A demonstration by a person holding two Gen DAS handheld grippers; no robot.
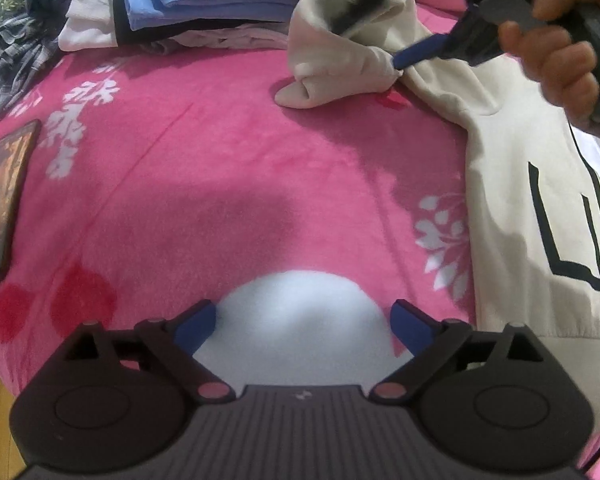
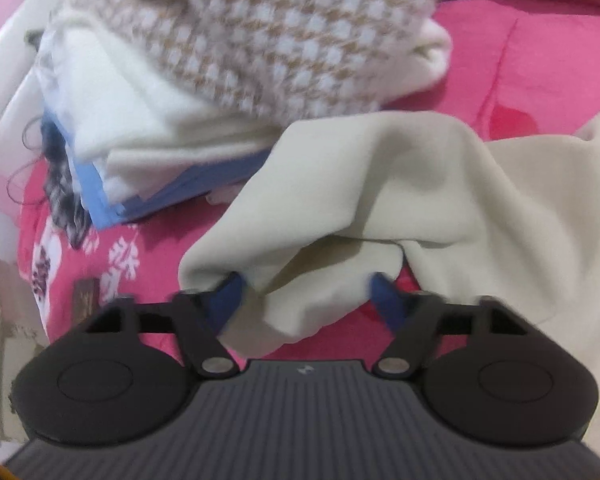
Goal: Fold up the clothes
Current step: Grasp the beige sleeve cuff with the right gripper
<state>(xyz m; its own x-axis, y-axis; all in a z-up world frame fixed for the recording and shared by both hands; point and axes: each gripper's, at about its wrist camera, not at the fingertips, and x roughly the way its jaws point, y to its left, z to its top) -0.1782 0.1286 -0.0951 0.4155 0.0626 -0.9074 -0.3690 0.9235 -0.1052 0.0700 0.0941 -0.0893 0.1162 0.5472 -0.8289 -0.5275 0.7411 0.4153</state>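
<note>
Cream sweatshirt (image 1: pixel 512 200) lies on the pink blanket (image 1: pixel 220 168) beside the folded stack (image 2: pixel 228 60), its sleeve (image 2: pixel 340 184) bunched across my right gripper (image 2: pixel 304 296). The jaws there stand apart with cloth draped between them — not pinched, as far as I can tell. My left gripper (image 1: pixel 302 326) hangs spread and empty. I should gather one layer near the cuff, clamp firmly, then draw it flat across the body.

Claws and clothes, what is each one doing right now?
Left claw: open, empty.
Right claw: open, cream sleeve bunched between its fingers.
Cream top: unfolded, lying on the pink blanket.
Clothes pile: folded, stacked.
</note>
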